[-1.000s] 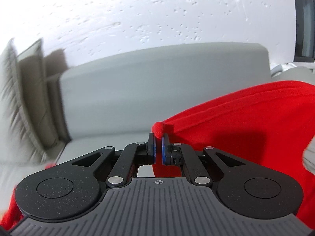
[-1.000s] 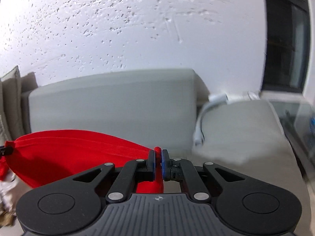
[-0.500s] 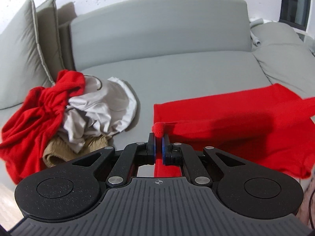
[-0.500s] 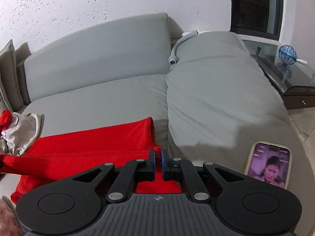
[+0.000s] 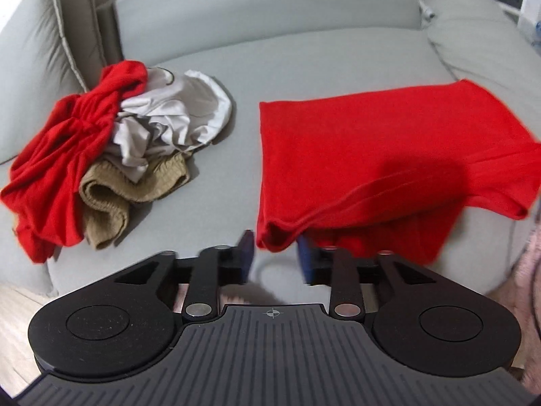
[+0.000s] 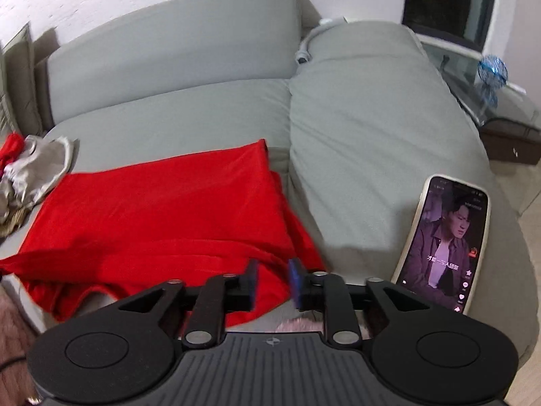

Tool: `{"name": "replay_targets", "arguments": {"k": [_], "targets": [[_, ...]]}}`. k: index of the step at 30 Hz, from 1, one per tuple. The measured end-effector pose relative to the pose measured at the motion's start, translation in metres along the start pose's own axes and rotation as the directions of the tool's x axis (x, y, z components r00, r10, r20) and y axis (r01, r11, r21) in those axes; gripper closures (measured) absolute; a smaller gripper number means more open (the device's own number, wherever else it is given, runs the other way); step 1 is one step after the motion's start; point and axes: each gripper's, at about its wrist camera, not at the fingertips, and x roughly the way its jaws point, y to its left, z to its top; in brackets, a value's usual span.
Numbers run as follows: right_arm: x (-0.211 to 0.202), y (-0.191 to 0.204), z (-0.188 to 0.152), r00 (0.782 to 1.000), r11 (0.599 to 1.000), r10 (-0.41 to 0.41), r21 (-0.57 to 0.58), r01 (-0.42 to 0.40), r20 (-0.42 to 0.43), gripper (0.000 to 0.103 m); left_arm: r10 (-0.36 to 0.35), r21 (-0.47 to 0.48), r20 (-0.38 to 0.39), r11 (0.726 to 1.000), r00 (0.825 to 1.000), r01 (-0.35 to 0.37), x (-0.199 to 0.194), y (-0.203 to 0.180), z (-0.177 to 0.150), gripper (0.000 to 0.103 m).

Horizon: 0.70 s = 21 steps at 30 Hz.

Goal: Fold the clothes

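You are letting go of the red shirt on the gray sofa.

Your left gripper [image 5: 274, 253] and right gripper [image 6: 272, 282] are both opening, pads off the red shirt [image 5: 372, 155] lying mid-frame; its near edge sits between them.

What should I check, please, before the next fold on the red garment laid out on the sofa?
1. Left gripper released: ok, jaws opening, pads off the cloth.
2. Right gripper released: ok, jaws opening.
3. Red garment flat on the sofa: not ok, near edge bunched and overhanging.
4. Clothes pile apart from the garment: ok.
5. Phone clear of the cloth: ok.
6. Sleeves tucked in: cannot tell.
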Motion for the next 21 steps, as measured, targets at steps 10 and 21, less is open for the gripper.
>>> {"name": "replay_targets", "arguments": {"k": [10, 21], "targets": [[-0.001, 0.038, 0.025, 0.997, 0.992, 0.072, -0.108, -0.069, 0.018, 0.07, -0.092, -0.055, 0.127, 0.994, 0.988, 0.099, -0.016, 0.007, 0.026, 0.071], [0.061, 0.068, 0.015, 0.979, 0.991, 0.108, -0.055, -0.119, -0.173, 0.069, -0.115, 0.185, 0.032, 0.977, 0.993, 0.107, 0.044, -0.074, 0.033, 0.07]]}}
